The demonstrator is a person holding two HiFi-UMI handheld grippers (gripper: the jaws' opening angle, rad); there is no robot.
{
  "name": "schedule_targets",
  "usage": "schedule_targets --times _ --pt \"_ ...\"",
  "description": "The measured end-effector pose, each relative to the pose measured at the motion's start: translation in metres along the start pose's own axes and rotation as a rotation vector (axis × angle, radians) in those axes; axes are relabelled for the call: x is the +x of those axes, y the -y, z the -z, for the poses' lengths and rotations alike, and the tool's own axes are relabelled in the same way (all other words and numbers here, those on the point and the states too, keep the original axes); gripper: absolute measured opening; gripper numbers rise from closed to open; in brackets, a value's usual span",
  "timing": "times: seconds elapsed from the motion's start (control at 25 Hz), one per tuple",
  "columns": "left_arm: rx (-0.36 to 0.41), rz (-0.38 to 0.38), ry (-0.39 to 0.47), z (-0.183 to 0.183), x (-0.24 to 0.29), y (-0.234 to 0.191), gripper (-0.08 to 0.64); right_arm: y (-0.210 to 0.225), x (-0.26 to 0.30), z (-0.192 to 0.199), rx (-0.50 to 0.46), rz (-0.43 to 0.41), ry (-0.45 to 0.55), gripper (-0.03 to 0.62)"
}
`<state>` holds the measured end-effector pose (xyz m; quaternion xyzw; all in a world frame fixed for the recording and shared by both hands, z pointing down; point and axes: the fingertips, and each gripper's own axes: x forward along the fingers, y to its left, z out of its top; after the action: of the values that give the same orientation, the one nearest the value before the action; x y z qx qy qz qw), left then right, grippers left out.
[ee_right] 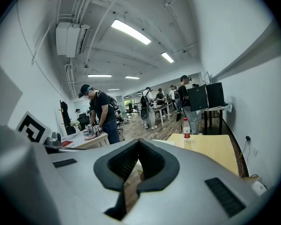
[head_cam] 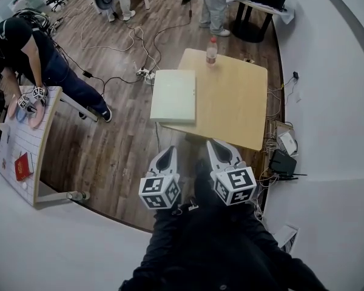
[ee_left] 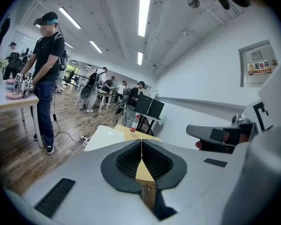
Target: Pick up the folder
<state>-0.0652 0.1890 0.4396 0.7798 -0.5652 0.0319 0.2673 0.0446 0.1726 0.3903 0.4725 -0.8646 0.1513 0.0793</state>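
Grey jaws pressed together and empty, the left gripper (head_cam: pixel 167 153) and right gripper (head_cam: pixel 217 145) hang short of the table (head_cam: pixel 236 108). Farther on, the pale folder (head_cam: pixel 173 96) lies flat along its left edge; they should probably open first, then take its near edge level.
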Motion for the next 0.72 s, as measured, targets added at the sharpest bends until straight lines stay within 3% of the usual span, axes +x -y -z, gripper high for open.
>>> schedule_targets --times 0.32,0.72 --pt "0.004 -0.037 0.018 -0.048 0.067 -0.019 0.034 0.041 0.066 -0.035 -0.004 -0.026 0.01 0.021" --pt "0.001 -0.059 0.011 -0.081 0.148 -0.022 0.034 0.104 0.123 -0.06 0.0 -0.045 -0.009 0.021"
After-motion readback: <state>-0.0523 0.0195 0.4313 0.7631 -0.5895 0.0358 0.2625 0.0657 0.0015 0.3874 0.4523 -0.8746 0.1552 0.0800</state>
